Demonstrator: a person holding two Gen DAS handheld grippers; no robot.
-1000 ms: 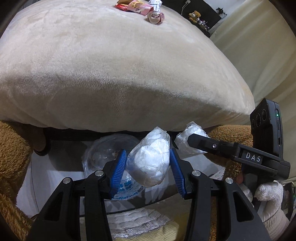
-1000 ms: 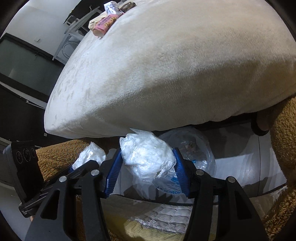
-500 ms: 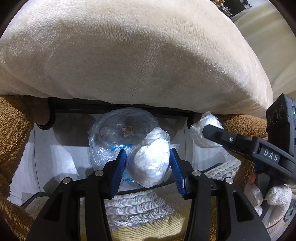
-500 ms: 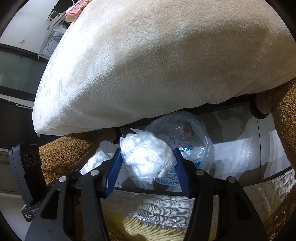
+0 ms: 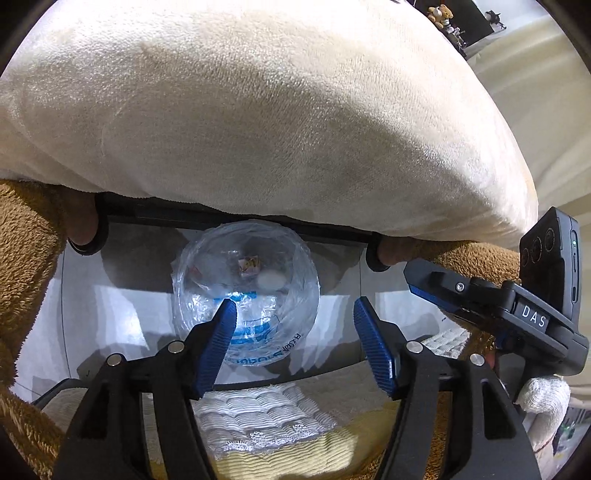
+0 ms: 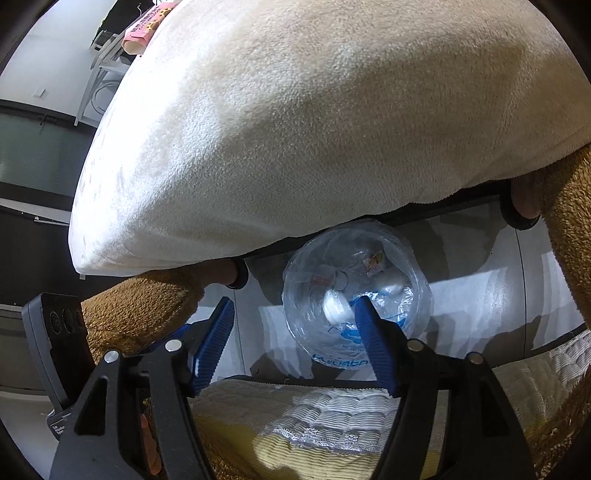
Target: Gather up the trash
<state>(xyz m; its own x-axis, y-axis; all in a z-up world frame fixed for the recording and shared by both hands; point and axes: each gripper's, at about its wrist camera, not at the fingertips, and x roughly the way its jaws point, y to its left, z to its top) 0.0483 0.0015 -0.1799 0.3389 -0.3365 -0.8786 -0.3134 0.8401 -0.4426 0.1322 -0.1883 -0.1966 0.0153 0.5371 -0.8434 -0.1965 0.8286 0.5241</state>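
A bin lined with a clear plastic bag (image 5: 245, 288) stands on the pale floor under a cream cushion. Small scraps and a white crumpled wad (image 5: 271, 280) lie in it. My left gripper (image 5: 293, 314) hangs over its near rim, jaws opening, with nothing between the blue pads. In the right wrist view the same bag-lined bin (image 6: 354, 291) holds white wads (image 6: 334, 306). My right gripper (image 6: 293, 314) is above its left rim, jaws opening and empty, the right pad over the bin mouth.
A big cream plush cushion (image 5: 258, 110) overhangs the bin. Brown furry cloth (image 5: 26, 240) flanks both sides. Quilted white and yellow fabric (image 5: 266, 413) lies below the grippers. A pink wrapper (image 6: 146, 27) sits on the cushion's far edge. A gloved hand (image 5: 543, 398) holds the right gripper.
Both grippers held a white crumpled plastic wad; both jaws have spread and the wads have dropped into the bin. The left gripper sank a little toward the bin.
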